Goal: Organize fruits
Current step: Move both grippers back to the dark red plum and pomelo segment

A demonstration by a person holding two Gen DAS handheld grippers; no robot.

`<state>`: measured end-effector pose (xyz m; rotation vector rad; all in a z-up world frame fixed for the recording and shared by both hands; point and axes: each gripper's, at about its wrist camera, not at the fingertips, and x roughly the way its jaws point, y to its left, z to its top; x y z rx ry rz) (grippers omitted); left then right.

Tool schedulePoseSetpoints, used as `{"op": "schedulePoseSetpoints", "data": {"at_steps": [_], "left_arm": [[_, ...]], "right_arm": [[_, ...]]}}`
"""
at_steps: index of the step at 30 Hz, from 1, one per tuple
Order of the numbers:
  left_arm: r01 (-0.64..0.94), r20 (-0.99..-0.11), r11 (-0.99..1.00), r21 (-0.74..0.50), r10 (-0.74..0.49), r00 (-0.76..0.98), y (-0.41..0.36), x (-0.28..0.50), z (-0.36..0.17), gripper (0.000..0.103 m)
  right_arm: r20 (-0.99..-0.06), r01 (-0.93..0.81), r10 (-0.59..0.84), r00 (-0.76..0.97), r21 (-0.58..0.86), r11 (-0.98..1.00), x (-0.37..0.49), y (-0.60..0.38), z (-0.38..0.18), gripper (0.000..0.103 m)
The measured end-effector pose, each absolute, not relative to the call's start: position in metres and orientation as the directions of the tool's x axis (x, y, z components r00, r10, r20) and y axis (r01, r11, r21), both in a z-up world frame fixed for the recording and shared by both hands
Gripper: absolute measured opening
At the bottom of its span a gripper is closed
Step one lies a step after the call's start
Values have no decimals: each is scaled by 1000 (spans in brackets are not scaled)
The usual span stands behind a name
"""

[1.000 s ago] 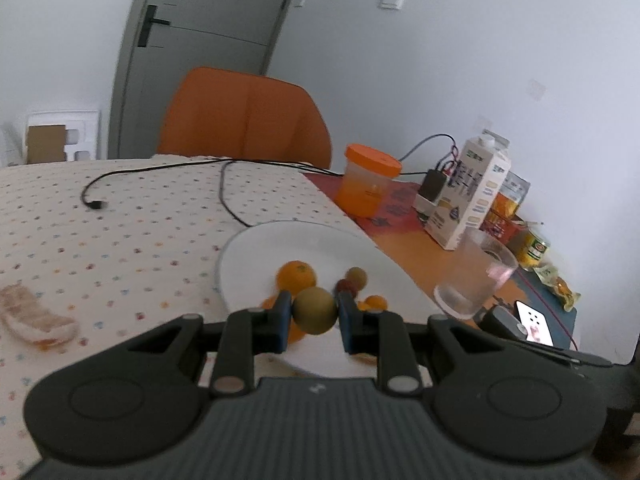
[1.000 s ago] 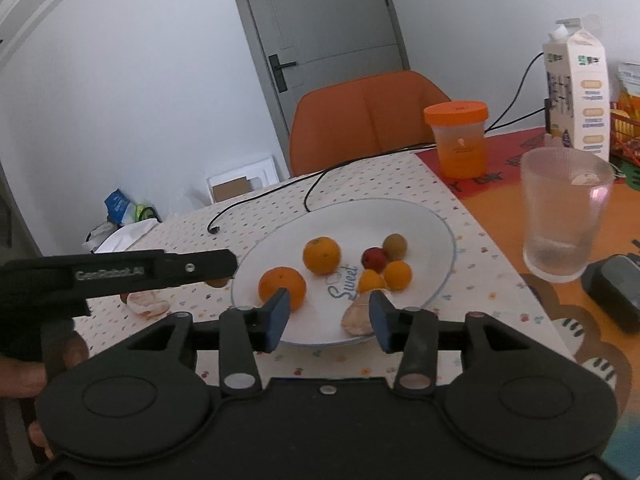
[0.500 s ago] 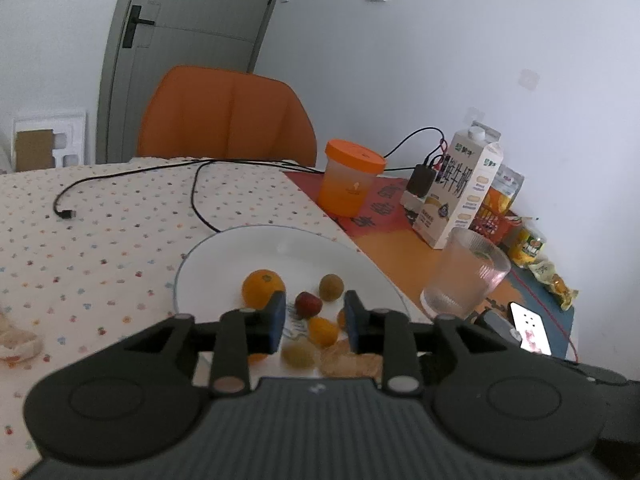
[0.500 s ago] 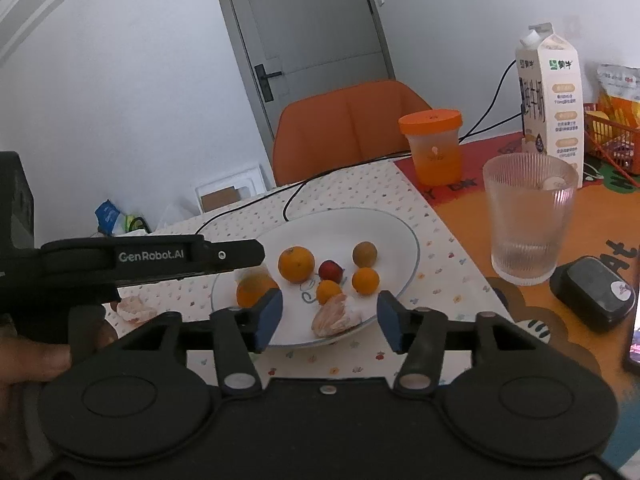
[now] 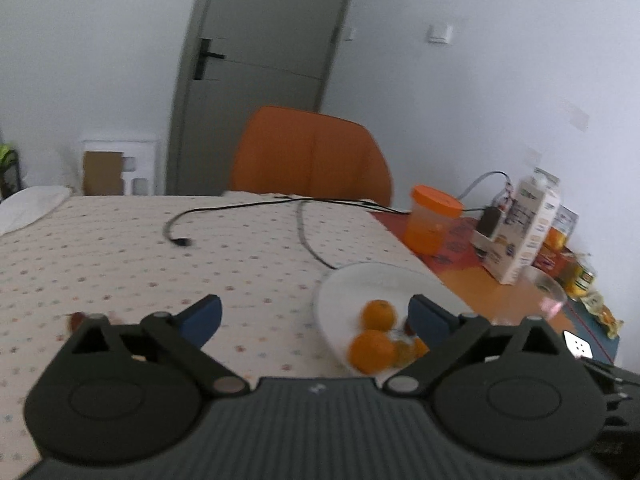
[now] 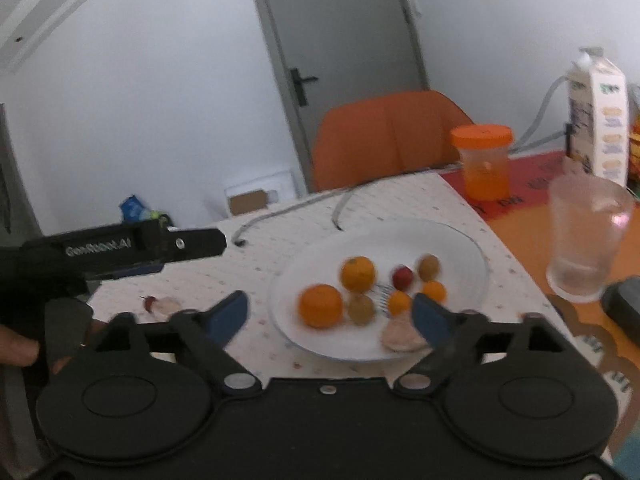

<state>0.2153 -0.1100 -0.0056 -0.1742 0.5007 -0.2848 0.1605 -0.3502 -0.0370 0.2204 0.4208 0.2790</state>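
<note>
A white plate (image 6: pixel 460 240) on the dotted tablecloth holds two oranges (image 6: pixel 321 306), two brownish-green round fruits (image 6: pixel 361 309), a small red fruit (image 6: pixel 402 277), two small orange fruits (image 6: pixel 433 291) and a peeled pale segment (image 6: pixel 402 335). My right gripper (image 6: pixel 330 316) hovers at the plate's near edge, its jaws opening wide, nothing pressed between them. My left gripper (image 5: pixel 316 314) is left of the plate (image 5: pixel 384 280), jaws opening wide and empty. From the side it shows as a black bar (image 6: pixel 120 246) in the right wrist view.
A ribbed glass (image 6: pixel 586 236), an orange-lidded cup (image 6: pixel 484 162) and a milk carton (image 6: pixel 598 116) stand right of the plate. A black cable (image 5: pixel 304 220) crosses the cloth. Peel scraps and a small red piece (image 6: pixel 160 303) lie left of the plate. An orange chair (image 5: pixel 310 156) stands behind the table.
The left gripper let the brownish-green fruit go onto the plate, opened wide and swung left. The right gripper released the peeled segment onto the plate and opened wide too.
</note>
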Motion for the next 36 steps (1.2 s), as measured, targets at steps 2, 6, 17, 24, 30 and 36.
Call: {"op": "schedulePoseSetpoints", "data": {"at_steps": [2,6,17,24,30,36], "left_arm": [[203,-445,951,-232,-290,847,-96,214,-4,99],[156,-437,961,-229,-245,866,-73,211,0,101],[89,-438,969,-232,-186,880,-22,212,-1,101],[42,-449,969,-243,-151,881,12,211,-5,101],[30,-466,968,-247,-146,873,34,210,-13,101],[26,-472,964,-264,-152,869,53,211,-20,101]], "right_arm": [[-360,-248,331,872,257,934,161,-342,-34,103],[-366,-273,352,862,250,929,166,-326,-31,103],[-378,-321,381,844,212,923,175,-271,-24,103],[-385,-364,413,825,198,910,180,-239,-23,103],[-406,-376,426,809,199,905,188,-219,-28,103],[-438,-391,436,786,193,900,197,-201,-37,103]]}}
